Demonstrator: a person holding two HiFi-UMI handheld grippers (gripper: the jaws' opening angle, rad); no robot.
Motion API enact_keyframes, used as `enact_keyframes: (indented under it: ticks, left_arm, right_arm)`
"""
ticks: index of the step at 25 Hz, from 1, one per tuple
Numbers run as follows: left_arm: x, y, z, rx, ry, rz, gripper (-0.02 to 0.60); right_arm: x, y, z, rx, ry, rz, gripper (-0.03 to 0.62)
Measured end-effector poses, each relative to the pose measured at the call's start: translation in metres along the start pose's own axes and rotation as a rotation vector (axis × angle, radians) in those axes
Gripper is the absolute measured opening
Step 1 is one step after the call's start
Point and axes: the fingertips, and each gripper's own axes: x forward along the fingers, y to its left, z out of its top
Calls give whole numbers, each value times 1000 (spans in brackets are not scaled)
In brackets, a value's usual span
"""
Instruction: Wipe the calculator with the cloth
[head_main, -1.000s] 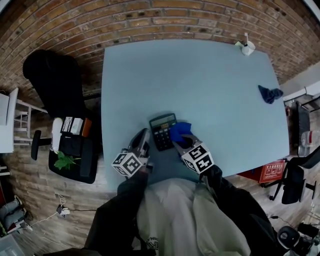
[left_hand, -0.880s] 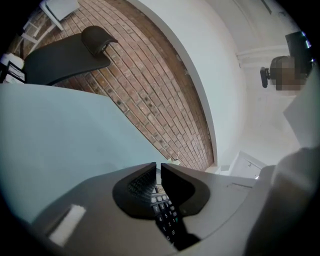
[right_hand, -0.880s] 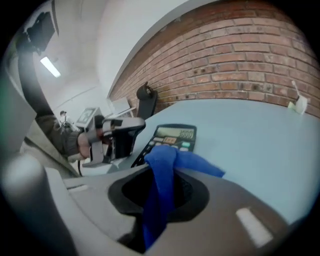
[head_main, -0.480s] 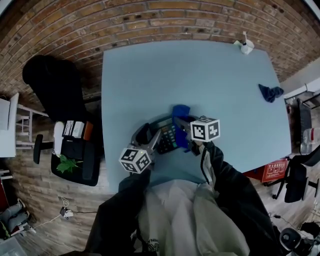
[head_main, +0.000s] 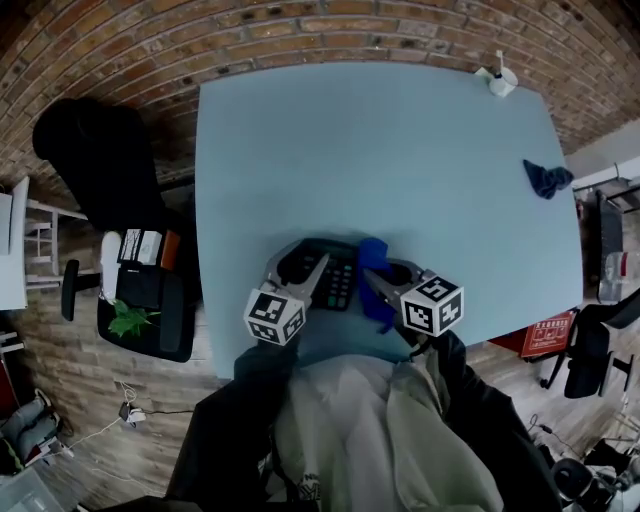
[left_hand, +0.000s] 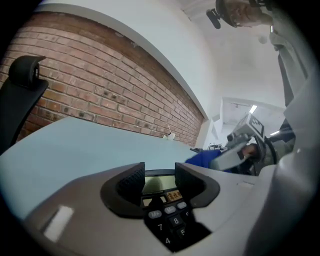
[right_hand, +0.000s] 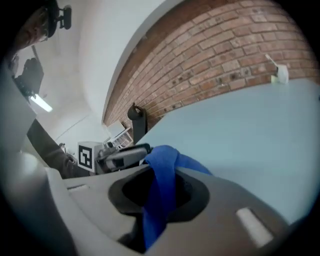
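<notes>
1. Head view: a second ago the left gripper (head_main: 300, 262) lay beside the calculator (head_main: 338, 282). Now it reaches over the calculator's left part, near the table's (head_main: 380, 150) front edge. The right gripper (head_main: 388, 275) has dropped to the calculator's right side.
2. Left gripper view: the gripper points slightly downward, jaws closing. Display and keys show in the gap, and the pads are not pressing.
3. Right gripper view: the gripper is angled downward, clamped on the blue cloth (right_hand: 160, 190), which hangs through the jaws.

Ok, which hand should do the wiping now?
Right: the right tool is shut on the blue cloth, next to the calculator. The left tool is closing its jaws with the calculator between them.
</notes>
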Motion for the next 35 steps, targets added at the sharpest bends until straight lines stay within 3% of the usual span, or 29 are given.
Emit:
enact_keyframes:
  ticks: [3, 6, 8, 9, 11, 13, 17, 21, 29, 35]
  left_arm:
    - [-13, 3, -4, 12, 28, 10, 185]
    - [-24, -2, -26, 147, 183, 35, 210]
    - [-22, -15, -45, 268, 311, 49, 448]
    - [-19, -22, -50, 294, 343, 40, 462]
    - [-13, -31, -56, 271, 354, 20, 462]
    - [-11, -30, -59, 251, 351, 38, 465]
    - [-12, -27, -62, 263, 349, 76, 465]
    - [-11, -27, -60, 259, 331, 84, 465]
    - [-11, -24, -58, 254, 324, 127, 454]
    - [-13, -21, -57, 257, 322, 125, 456]
  right_arm:
    - [14, 18, 37, -269, 9, -7, 69]
    - [48, 30, 34, -509, 111, -6, 69]
    - [54, 29, 31, -602, 148, -21, 69]
    - [50, 25, 36, -614, 133, -36, 69]
    - [41, 7, 48, -561, 125, -45, 68]
    - [48, -14, 47, -453, 218, 13, 67]
    - [80, -13, 37, -204, 380, 320, 66]
    - [109, 10, 45, -172, 483, 489, 66]
    - [157, 61, 41, -341, 595, 608, 66]
    - [106, 11, 49, -134, 579, 626, 66]
